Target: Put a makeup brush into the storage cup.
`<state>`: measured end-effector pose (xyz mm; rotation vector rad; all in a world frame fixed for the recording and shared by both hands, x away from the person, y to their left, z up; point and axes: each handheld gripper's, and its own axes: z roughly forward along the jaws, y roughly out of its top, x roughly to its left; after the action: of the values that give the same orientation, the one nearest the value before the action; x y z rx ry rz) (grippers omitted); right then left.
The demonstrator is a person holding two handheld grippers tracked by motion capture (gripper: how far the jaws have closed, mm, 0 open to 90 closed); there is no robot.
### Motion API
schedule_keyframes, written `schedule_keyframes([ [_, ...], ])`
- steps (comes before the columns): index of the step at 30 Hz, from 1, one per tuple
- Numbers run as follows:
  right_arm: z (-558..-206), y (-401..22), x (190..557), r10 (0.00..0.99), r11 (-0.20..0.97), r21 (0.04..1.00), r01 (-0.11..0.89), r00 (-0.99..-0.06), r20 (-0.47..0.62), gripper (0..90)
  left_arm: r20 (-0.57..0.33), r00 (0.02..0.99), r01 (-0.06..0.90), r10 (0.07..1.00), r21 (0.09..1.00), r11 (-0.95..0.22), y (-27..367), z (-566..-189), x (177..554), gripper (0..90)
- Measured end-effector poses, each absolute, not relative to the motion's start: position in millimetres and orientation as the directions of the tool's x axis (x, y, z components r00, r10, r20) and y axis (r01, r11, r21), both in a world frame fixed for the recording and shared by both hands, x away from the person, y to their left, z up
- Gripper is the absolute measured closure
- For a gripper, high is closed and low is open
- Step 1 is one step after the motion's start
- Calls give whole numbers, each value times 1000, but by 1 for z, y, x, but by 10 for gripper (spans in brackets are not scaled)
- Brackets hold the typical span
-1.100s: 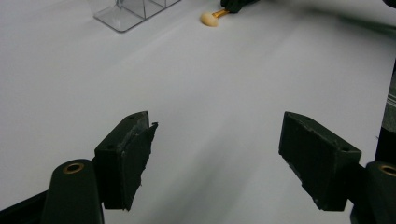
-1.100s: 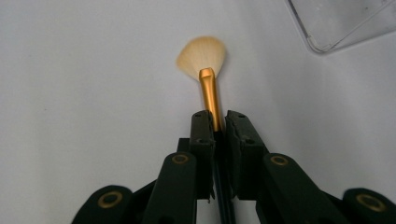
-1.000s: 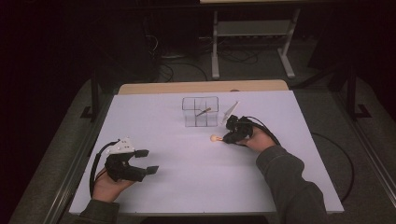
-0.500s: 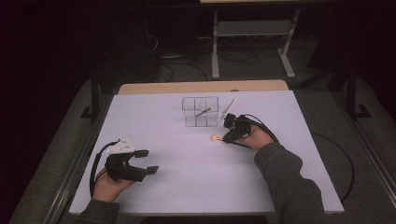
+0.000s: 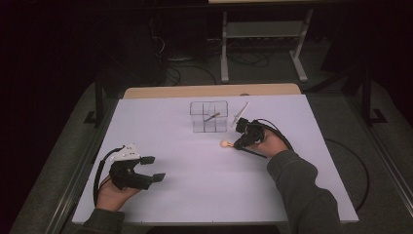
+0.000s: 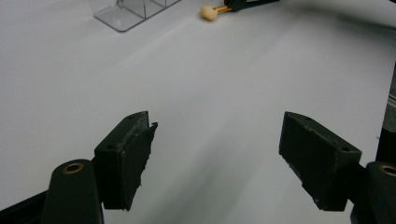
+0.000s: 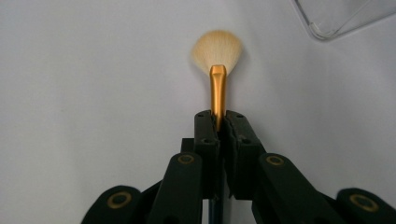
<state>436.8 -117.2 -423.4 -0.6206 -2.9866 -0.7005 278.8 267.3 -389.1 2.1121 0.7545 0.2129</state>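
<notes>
- Gripping the gold ferrule of a makeup brush (image 7: 217, 60), my right gripper (image 7: 218, 122) had its jaws closed on it; my right gripper view gave this detail, with the cream fan of bristles spread flat above the jaw tips.
- The high view did not resolve the ferrule. It showed the brush (image 5: 225, 144) as a pale tuft on the white table (image 5: 195, 195), just left of my right gripper (image 5: 238, 144), with a thin dark handle trailing out behind my right hand (image 5: 268, 144).
- My left gripper view added the brush head (image 6: 207, 12) far off at its top edge, near the corner of the clear organiser (image 6: 133, 11).
- My left gripper (image 5: 152, 168) rested at the near left of the table with its jaws wide apart and nothing between them; its own view showed bare table between the two pads (image 6: 133, 154).
- The clear organiser (image 5: 209, 116) stood toward the far middle of the table, divided into compartments, one holding a tilted stick-like item (image 5: 212, 117). A white slender item (image 5: 240, 113) lay just beside its right wall.
- Open room: the wide strip of table between my two grippers was bare. The brush head sat near the organiser's front edge but apart from it.
- Long axis of the brush: it ran roughly left to right across the table, bristles pointing left, handle pointing right and slightly toward me.
</notes>
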Motion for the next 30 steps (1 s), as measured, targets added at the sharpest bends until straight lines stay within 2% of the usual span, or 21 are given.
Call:
schedule_keyframes([
  [23, -400, -131, 414, 348, 703, 601, 381, -921, 176, 833, -124, 810, 438, 573, 777, -452, 262, -391, 278, 246],
  [30, -391, -128, 399, 310, 654, 671, 350, -933, 185, 833, -144, 817, 439, 558, 783, -441, 257, -391, 278, 250],
])
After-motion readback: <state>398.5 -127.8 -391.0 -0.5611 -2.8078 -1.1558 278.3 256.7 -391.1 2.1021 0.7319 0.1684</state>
